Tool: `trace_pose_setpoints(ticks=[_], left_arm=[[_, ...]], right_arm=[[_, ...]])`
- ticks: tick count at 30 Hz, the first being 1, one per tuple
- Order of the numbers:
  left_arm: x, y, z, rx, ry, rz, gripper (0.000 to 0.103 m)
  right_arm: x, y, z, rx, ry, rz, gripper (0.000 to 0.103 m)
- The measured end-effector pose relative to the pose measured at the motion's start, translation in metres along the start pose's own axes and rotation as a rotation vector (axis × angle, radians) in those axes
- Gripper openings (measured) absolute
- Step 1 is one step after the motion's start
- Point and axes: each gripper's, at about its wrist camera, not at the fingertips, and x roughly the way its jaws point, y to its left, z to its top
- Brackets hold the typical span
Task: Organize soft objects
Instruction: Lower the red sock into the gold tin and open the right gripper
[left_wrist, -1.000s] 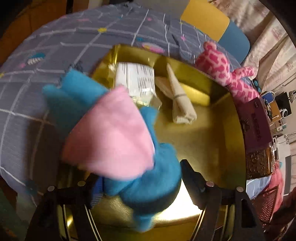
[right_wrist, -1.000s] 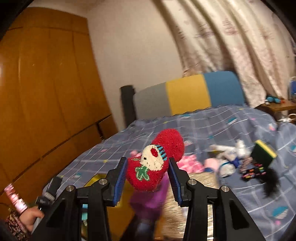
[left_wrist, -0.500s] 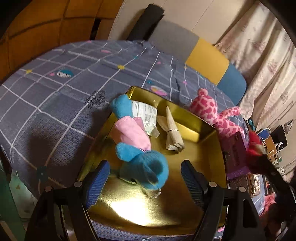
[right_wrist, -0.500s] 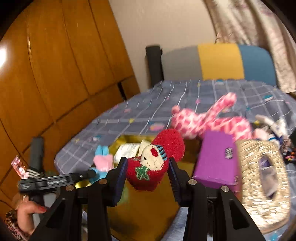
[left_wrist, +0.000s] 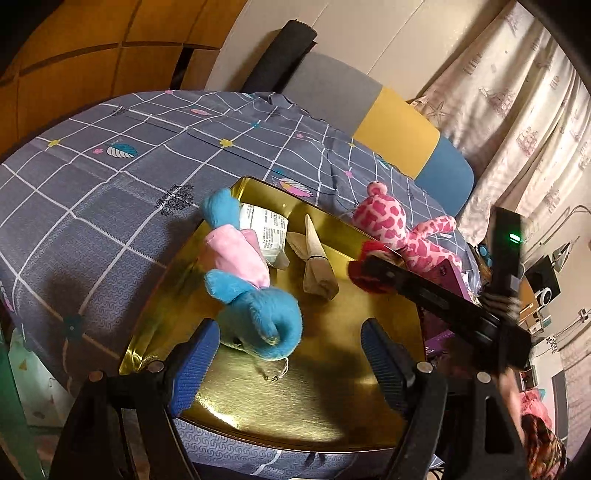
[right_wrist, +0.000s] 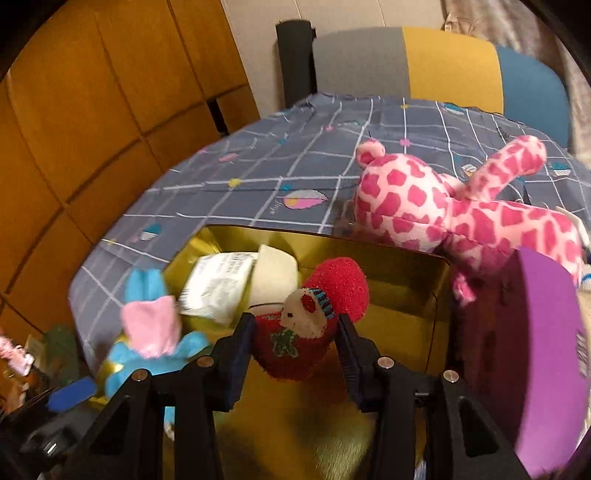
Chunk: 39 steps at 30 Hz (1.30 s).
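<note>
A gold tray (left_wrist: 332, 387) lies on the grey checked bedspread. In it lies a blue plush toy in a pink shirt (left_wrist: 236, 258), next to a white packet (left_wrist: 266, 229) and a rolled beige cloth (left_wrist: 316, 266). My left gripper (left_wrist: 286, 332) hangs open just above and behind the toy, holding nothing. My right gripper (right_wrist: 295, 336) hovers over the tray's right part with a red fuzzy sock (right_wrist: 332, 284) between its pads. Its jaws are opening, though the pads still touch the sock. In the left wrist view the sock (left_wrist: 365, 286) shows at the right gripper's tip.
A pink spotted plush (right_wrist: 443, 206) lies on the bedspread (left_wrist: 92, 192) against the tray's far right rim. A purple box (right_wrist: 546, 332) stands at the tray's right side. A grey, yellow and blue headboard, a wooden wardrobe and curtains are behind.
My left gripper let go of the blue toy, which now lies in the tray, and drew back upward. My right gripper came down over the tray with the red sock.
</note>
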Motion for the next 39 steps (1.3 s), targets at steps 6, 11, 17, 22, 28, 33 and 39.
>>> trace_pose_setpoints(ticks=[6,11,17,22,28,33,39], left_arm=[[0.001,0.004,0.0,-0.017,0.006,-0.005,0.08],[0.0,0.004,0.0,-0.021,0.002,-0.009,0.08],[0.002,0.001,-0.003,-0.027,0.006,-0.036,0.08],[0.004,-0.01,-0.009,-0.002,0.024,-0.063,0.08],[-0.001,-0.03,-0.019,0.042,0.002,-0.135,0.08],[-0.001,-0.046,-0.029,0.079,0.01,-0.177,0.08],[-0.004,-0.065,-0.045,0.124,0.019,-0.218,0.08]], right_arm=[[0.019,-0.003,0.014,0.023,0.012,-0.051,0.06],[-0.009,-0.004,0.01,0.085,-0.051,0.001,0.065],[-0.062,0.006,-0.001,0.06,-0.163,0.039,0.07],[-0.104,0.003,-0.009,0.061,-0.241,0.048,0.074],[-0.155,-0.015,-0.021,0.049,-0.329,-0.002,0.078],[-0.185,-0.051,-0.032,0.106,-0.361,-0.059,0.079],[-0.216,-0.104,-0.051,0.195,-0.408,-0.169,0.079]])
